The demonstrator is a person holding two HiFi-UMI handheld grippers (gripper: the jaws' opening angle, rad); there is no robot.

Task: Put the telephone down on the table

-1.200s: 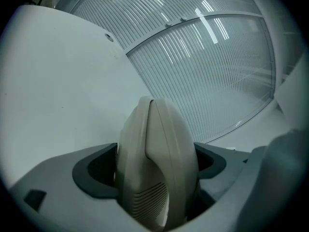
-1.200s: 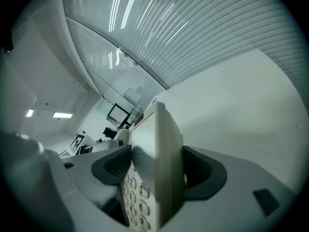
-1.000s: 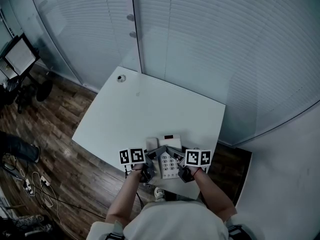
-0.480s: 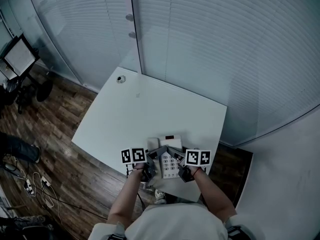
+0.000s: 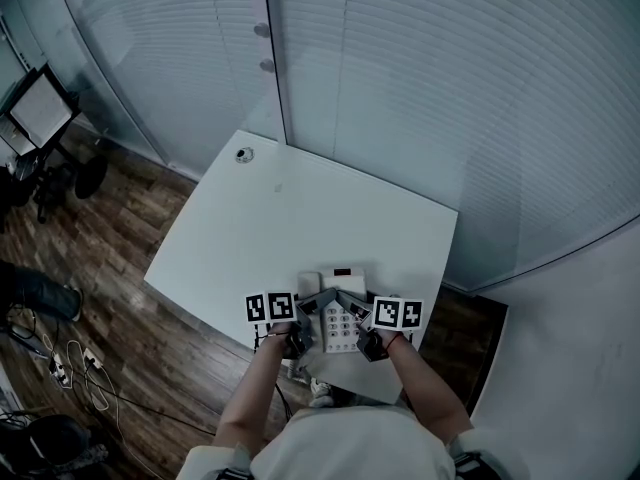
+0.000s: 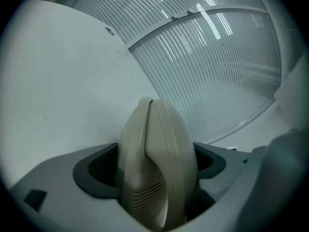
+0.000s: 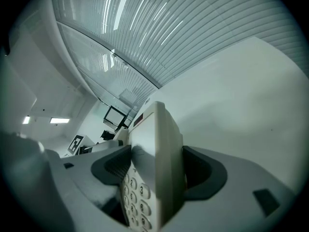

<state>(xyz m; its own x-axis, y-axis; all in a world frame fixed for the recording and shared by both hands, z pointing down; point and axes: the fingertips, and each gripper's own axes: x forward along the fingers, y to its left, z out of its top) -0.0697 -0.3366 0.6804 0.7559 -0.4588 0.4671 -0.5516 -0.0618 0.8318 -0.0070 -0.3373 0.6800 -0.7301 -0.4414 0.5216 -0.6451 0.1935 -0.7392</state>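
Where a curved wall of glass panels with closed blinds (image 5: 430, 98) fills the top and right of the head view, dark wood flooring (image 5: 110, 298) runs down the left side. A white square table (image 5: 280, 228) stands between them, one corner toward the glass. A person stands at the table's near edge, seen from above, with both forearms (image 5: 250, 398) reaching forward.

Over the near edge of the table, between the two hands, is a pale corded-style telephone (image 5: 338, 320). No view shows whether its underside is touching the tabletop.

The left gripper (image 5: 306, 310) is closed round the cream handset (image 6: 157, 168), which stands on edge between its two dark jaw pads and fills the gap, its slotted earpiece nearest the camera. The right gripper (image 5: 354, 310) is clamped on the right edge of the telephone's body, one jaw on the top face and one on the underside, with the number keypad (image 7: 135, 199) showing beside the jaw. Each gripper carries a cube with black and white square markers (image 5: 270, 308).

A small round fitting (image 5: 245, 154) sits at the table's far-left corner. A lit screen on a stand (image 5: 40, 115) is at the far left.
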